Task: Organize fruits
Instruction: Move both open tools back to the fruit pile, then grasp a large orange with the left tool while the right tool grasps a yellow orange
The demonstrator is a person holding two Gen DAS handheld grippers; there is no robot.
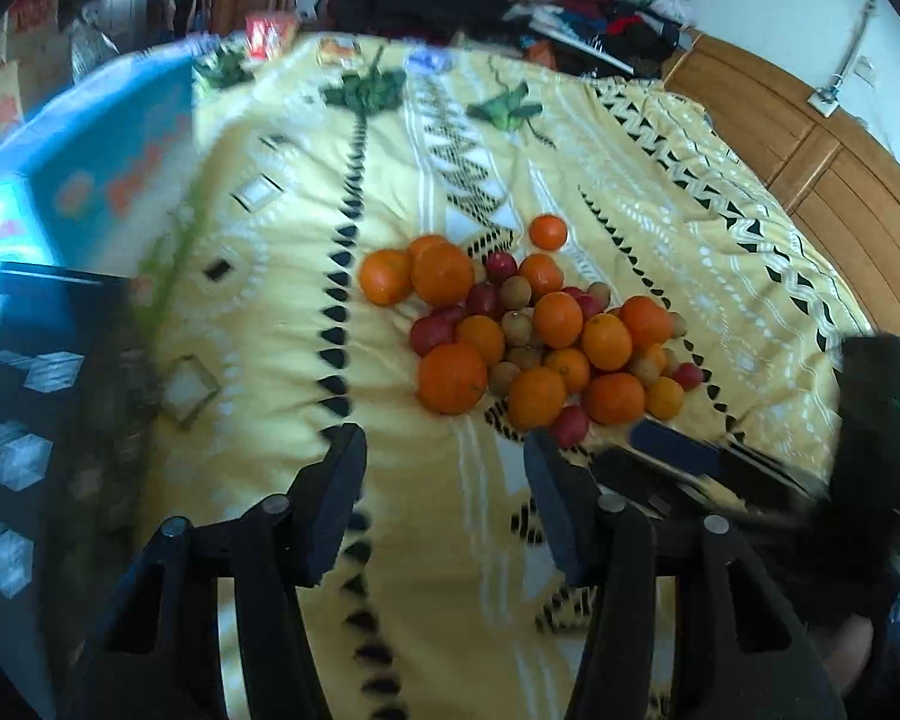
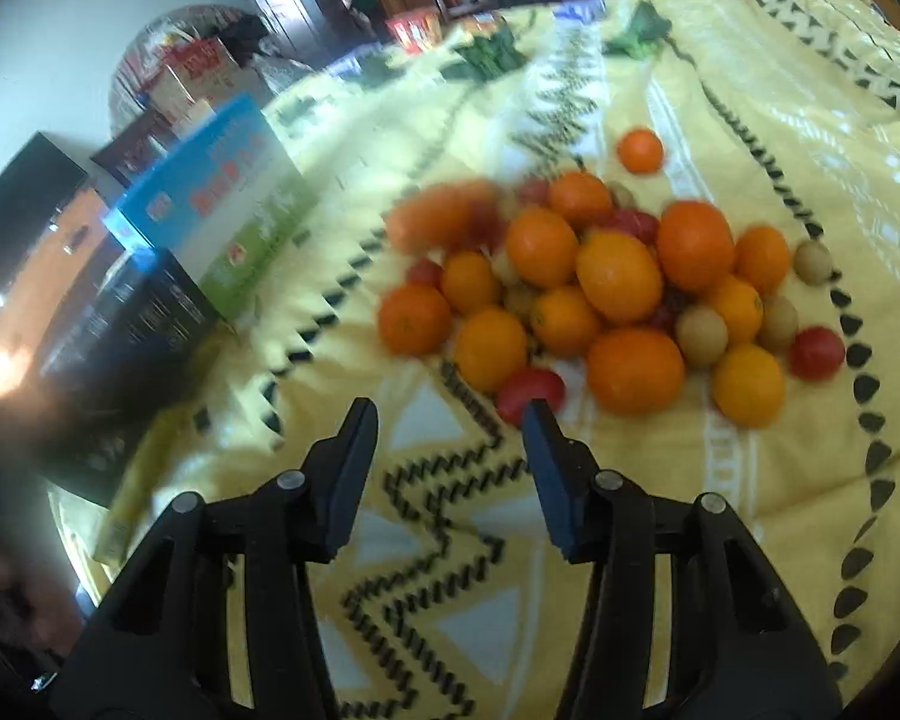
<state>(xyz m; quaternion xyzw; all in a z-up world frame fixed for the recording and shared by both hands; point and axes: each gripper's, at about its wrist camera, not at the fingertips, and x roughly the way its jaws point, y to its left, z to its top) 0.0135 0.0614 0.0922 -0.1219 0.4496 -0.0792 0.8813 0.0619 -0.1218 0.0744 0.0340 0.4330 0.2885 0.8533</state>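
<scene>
A: Two claws, both empty. Left wrist view first: your left claw (image 1: 444, 450) has its jaws spread wide with nothing between them, hovering short of the fruit pile (image 1: 528, 330) on the yellow bedspread (image 1: 270, 300). One orange (image 1: 548, 231) sits just apart at the far side. Your right claw shows at the lower right, near the pile's near edge.

B: And boxes for sorting?

A: A blue box (image 1: 114, 168) and a black box (image 1: 36, 360) stand to the left, well apart from the fruit.

B: Right wrist view?

A: Your right claw (image 2: 450, 420) is also wide open and holding nothing. A small red fruit (image 2: 531, 393) lies just beyond its right fingertip, touching the pile.

B: Handling notes?

A: Judgement only: the oranges look firm, round and prone to rolling on soft bedding; grip across the widest middle. The small brown fruits (image 2: 701, 333) and red ones look light and more easily bruised, so close gently. Take from the pile's edge, since pulling an inner fruit may scatter the neighbours.
</scene>
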